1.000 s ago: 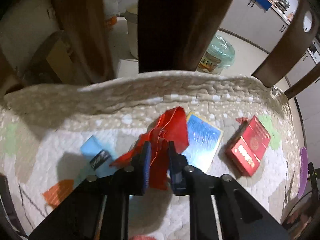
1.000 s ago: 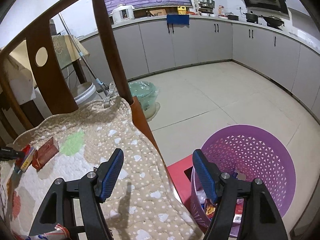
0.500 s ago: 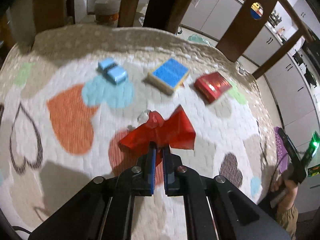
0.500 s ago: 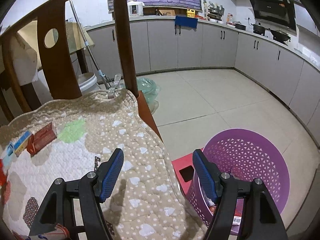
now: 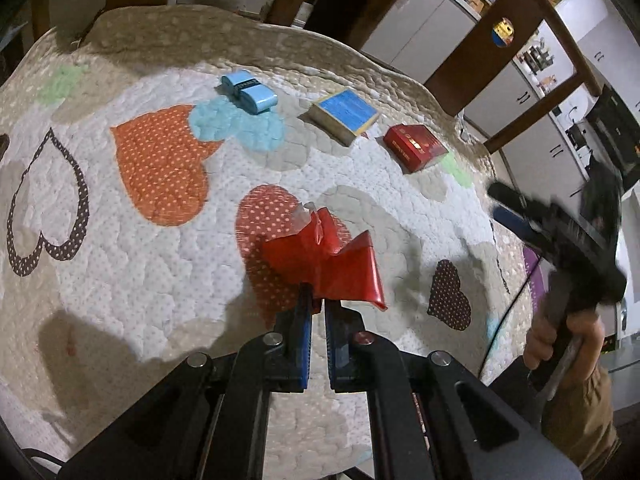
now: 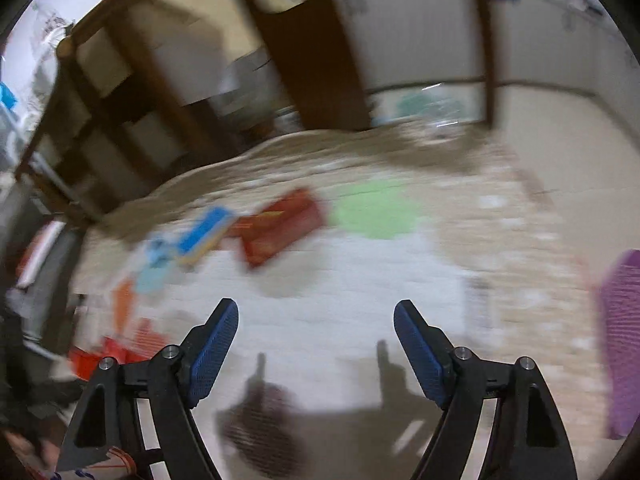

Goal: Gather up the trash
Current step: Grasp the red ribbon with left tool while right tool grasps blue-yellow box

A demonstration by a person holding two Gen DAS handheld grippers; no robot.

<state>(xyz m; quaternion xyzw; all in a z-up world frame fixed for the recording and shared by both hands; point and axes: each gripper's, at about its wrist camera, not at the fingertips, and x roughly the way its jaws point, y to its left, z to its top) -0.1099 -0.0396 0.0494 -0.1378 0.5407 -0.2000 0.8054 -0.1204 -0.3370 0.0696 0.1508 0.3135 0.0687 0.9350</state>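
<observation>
My left gripper (image 5: 316, 300) is shut on a crumpled red wrapper (image 5: 332, 260) and holds it above the quilted table cover (image 5: 140, 240). On the cover farther back lie a light blue packet (image 5: 249, 91), a blue-topped box (image 5: 345, 115) and a red box (image 5: 414, 146). My right gripper (image 6: 316, 316) is open and empty above the cover; it also shows in the left wrist view (image 5: 552, 224) at the right edge. The right wrist view is blurred and shows the red box (image 6: 284, 224), the blue-topped box (image 6: 204, 236) and the red wrapper (image 6: 116, 352) at lower left.
Brown wooden chair backs (image 5: 516, 36) stand behind the table. A purple basket (image 6: 620, 344) is at the right edge of the right wrist view, beside the table. Grey kitchen cabinets (image 6: 420, 40) line the far wall.
My left gripper has lifted the red wrapper and pulled back from the boxes. My right gripper has swung from over the floor and basket to over the table.
</observation>
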